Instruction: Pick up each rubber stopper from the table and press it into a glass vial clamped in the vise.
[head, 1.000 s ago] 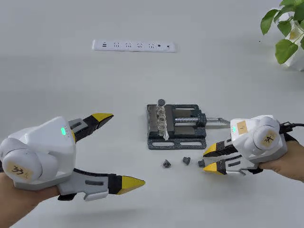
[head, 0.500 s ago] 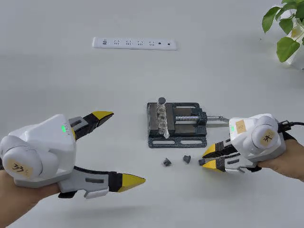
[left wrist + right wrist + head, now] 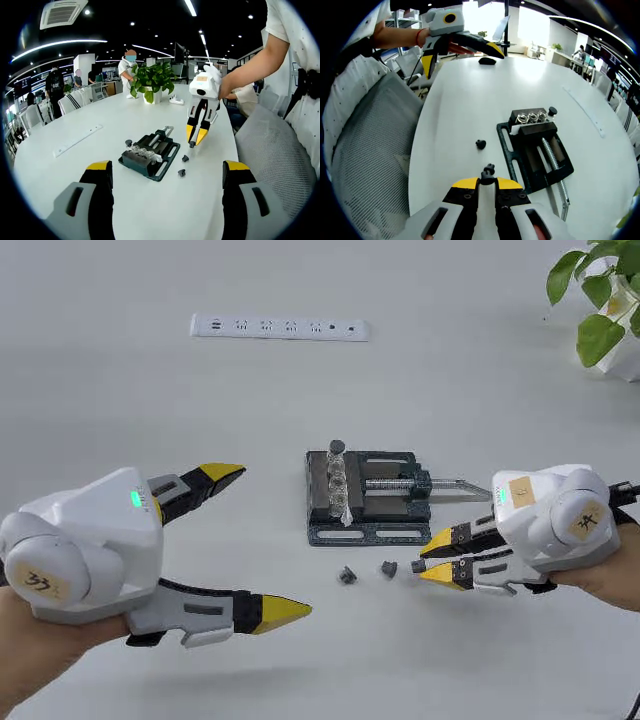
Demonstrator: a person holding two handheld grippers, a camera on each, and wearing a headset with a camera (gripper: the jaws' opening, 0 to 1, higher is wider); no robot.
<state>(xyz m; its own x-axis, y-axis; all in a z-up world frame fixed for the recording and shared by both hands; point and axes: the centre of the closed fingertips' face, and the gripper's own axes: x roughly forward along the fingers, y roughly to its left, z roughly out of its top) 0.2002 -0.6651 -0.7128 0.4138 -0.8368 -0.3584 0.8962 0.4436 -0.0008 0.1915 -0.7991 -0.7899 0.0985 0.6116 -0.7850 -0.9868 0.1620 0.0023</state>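
Lower right of the head view: the right hand-held gripper (image 3: pixel 427 558) is closed on a rubber stopper (image 3: pixel 488 171), pinched only at the tips. It may slip or tilt when pressed into a vial (image 3: pixel 341 502) in the vise (image 3: pixel 385 512) at centre. The left hand-held gripper (image 3: pixel 257 541) gapes wide, holding nothing.

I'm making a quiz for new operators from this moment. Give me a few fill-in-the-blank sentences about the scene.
The right gripper is shut on a rubber ____.
On the left gripper, the jaws stand wide ____.
____ loose rubber stoppers lie on the table near the vise.
Of the glass vials in the vise, ____ is already stoppered.
Missing: stopper; open; two; one.
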